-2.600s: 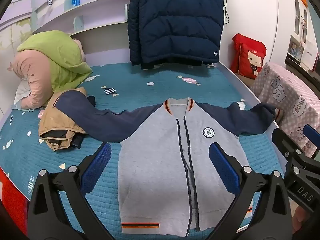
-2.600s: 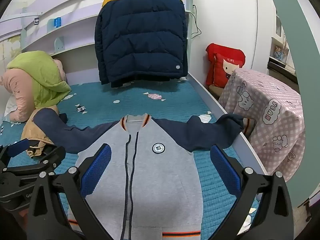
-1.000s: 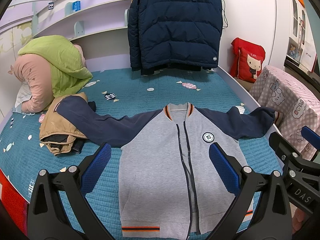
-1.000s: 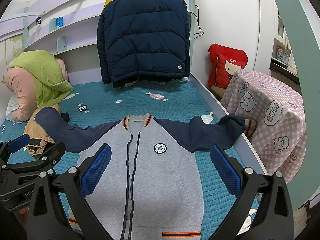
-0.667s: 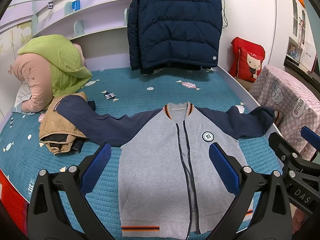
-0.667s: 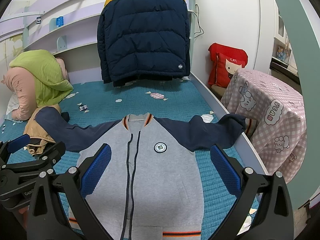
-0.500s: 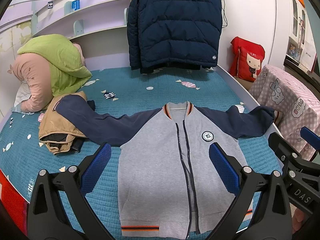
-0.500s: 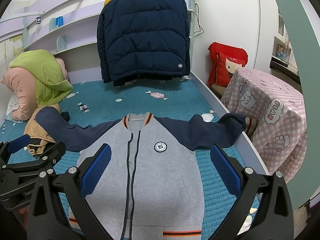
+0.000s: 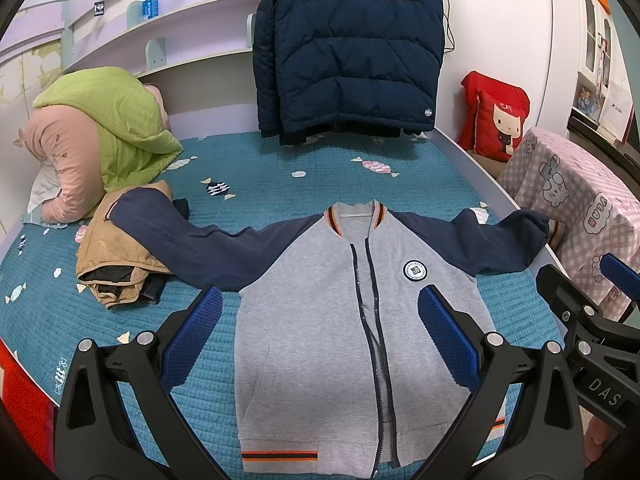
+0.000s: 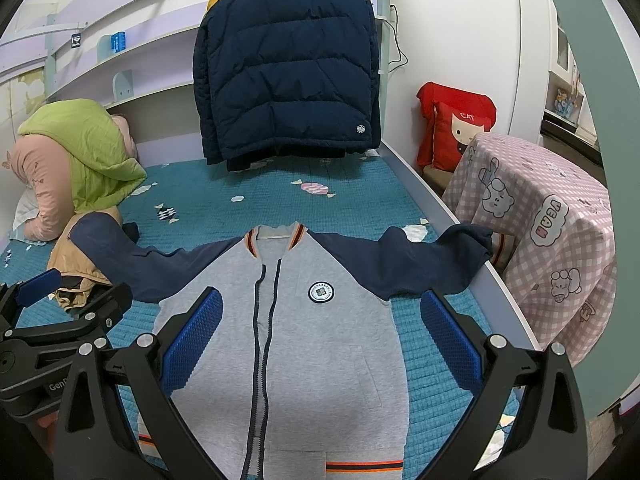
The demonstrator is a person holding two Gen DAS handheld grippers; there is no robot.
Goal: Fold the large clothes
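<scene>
Jacket (image 9: 340, 312), grey-bodied with navy sleeves, lies face up and spread flat on the teal bed (image 9: 260, 184), its striped hem close to the near edge of the mattress and its collar pointing toward the far wall. Its left sleeve (image 9: 188, 236) runs out over a tan garment (image 9: 108, 256) heaped near the left side. The right sleeve (image 9: 508, 240) reaches the bed's right edge, its cuff hanging just over the rail beside a pink checked cloth (image 9: 580, 208).

The left gripper (image 9: 320, 344) hovers above the jacket's lower body, fingers (image 9: 192, 336) spread wide and holding nothing. The right gripper (image 10: 322, 342) hangs likewise over the cloth, fingers (image 10: 452, 340) wide apart and empty.

Beyond the collar a broad stretch of bare quilt runs back to a navy puffer coat (image 9: 348, 48) hanging at the far end. A green and pink bundle (image 9: 92, 140) fills the far left corner.
</scene>
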